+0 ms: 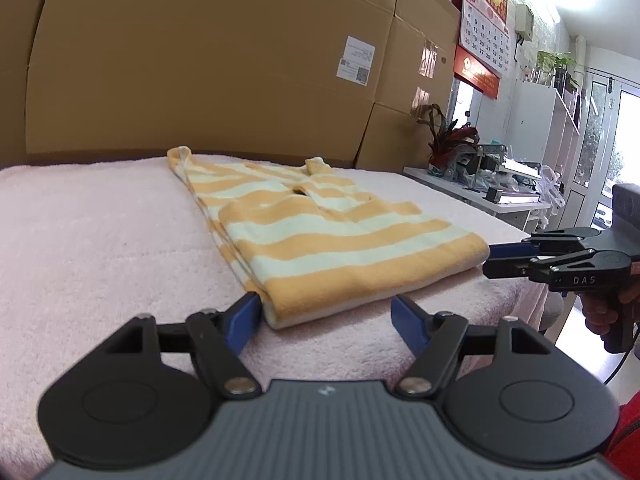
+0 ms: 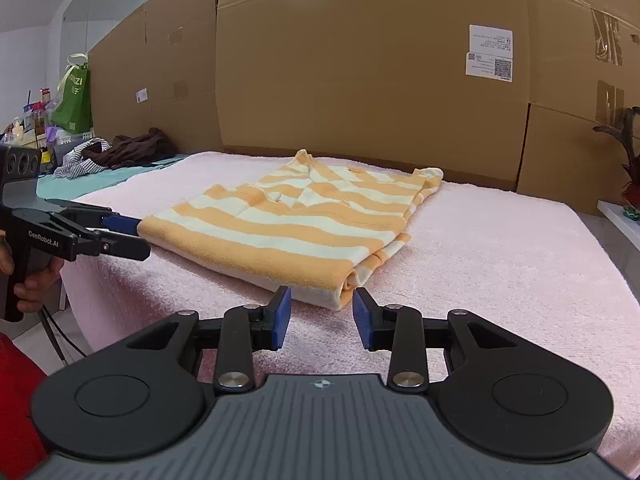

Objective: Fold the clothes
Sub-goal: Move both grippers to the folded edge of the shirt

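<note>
Off to my left, past the pink towel (image 2: 500, 248) that covers the desk (image 1: 532, 292), a heap of dark and striped clothes (image 2: 116, 152) lies on a teal cloth. My left tongs (image 1: 326, 312) are apart, blue pads on either side of the near left corner of the orange-and-white striped shirt (image 1: 320, 240), neither pad pressing on it. The shirt lies folded lengthwise on the towel, collar toward the cardboard boxes (image 1: 200, 60) behind. My right tongs (image 2: 322, 312) sit at the shirt's near right corner, jaws parted more narrowly, the folded edge just ahead of the gap, not clamped. A wall calendar (image 1: 486, 36) hangs at far right.
</note>
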Demonstrator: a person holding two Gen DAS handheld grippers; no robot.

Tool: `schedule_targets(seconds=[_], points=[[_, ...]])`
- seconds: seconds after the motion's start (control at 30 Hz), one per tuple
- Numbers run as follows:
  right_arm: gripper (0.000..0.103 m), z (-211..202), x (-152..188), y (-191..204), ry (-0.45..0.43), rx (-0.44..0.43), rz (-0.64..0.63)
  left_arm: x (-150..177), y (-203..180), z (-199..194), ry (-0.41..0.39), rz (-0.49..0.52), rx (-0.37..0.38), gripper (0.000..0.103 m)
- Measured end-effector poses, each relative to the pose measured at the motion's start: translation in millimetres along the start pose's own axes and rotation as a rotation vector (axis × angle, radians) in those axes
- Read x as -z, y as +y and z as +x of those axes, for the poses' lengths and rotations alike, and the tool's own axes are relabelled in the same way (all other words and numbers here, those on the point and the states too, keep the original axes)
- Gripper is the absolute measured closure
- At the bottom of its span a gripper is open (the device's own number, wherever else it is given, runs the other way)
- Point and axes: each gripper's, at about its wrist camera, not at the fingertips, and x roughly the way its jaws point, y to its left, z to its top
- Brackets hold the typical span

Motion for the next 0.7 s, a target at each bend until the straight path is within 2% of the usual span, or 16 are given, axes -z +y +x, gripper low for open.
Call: schedule_targets(seconds=[0.1, 0.23, 0.3, 0.4, 0.53, 0.7], points=[[0.066, 6.2, 2.6, 1.1, 0.007, 0.004, -0.022, -0.5, 2.1, 0.1, 0.005, 0.026, 0.006, 0.033], [0.066, 10.1, 3.3, -0.8, -0.007, -0.004, -0.002, -0.5, 5.1, 2.7, -0.009, 0.005, 0.015, 0.037], [0.066, 12.1, 4.3, 0.4, -0.014, 0.0, -0.004, 1.2, 7.8, 2.3, -0.022, -0.006, 0.01, 0.046], [0.067, 14.6, 5.8, 1.8, -0.031, 0.009, -0.01, 4.0, 10.7, 0.2, -0.039, -0.013, 0.002, 0.053], [0.067, 18.1, 9.0, 2.9, -0.067, 0.02, -0.012, 7.7, 5.8, 1.1, -0.058, 0.025, -0.015, 0.054], [0.069, 18.7, 10.2, 4.3, -0.087, 0.028, -0.016, 8.5, 7.4, 1.5, -0.075, 0.023, -0.014, 0.073]])
